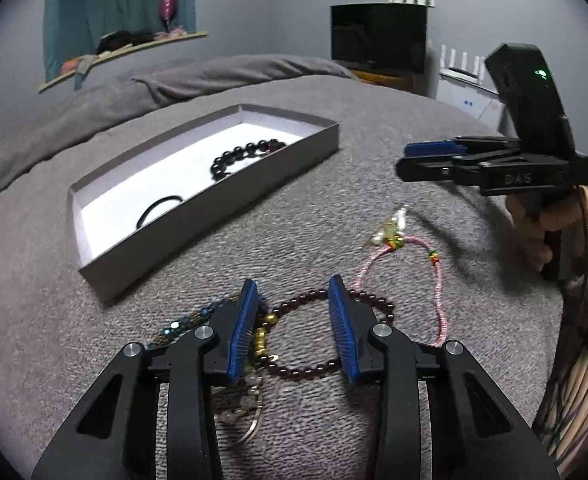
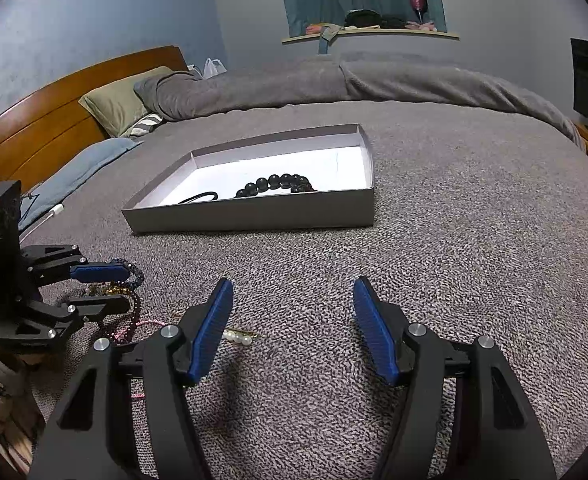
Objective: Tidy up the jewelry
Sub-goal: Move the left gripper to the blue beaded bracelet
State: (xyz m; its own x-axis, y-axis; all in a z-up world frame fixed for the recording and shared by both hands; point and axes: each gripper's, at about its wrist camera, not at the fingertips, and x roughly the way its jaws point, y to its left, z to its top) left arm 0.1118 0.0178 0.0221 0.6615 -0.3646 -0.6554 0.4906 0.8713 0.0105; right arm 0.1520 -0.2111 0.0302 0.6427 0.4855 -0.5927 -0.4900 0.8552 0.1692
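A grey box [image 1: 197,208] [image 2: 253,212] with a white floor lies on the bed and holds a black bead bracelet [image 1: 245,156] [image 2: 277,186] and a black hair tie [image 1: 157,210]. My left gripper [image 1: 294,292] is open, low over a dark red bead bracelet [image 1: 314,370], with its fingers on either side of the loop. A gold and blue beaded piece [image 1: 197,320] lies by the left finger. A pink cord bracelet [image 1: 438,292] with a pearl charm [image 1: 390,232] lies to the right. My right gripper [image 2: 291,288] is open and empty above bare blanket.
The grey blanket [image 2: 454,240] covers the bed. A wooden headboard [image 2: 45,120] and pillows stand at the left in the right wrist view. A black monitor [image 1: 378,36] and a window ledge [image 1: 125,52] are beyond the bed.
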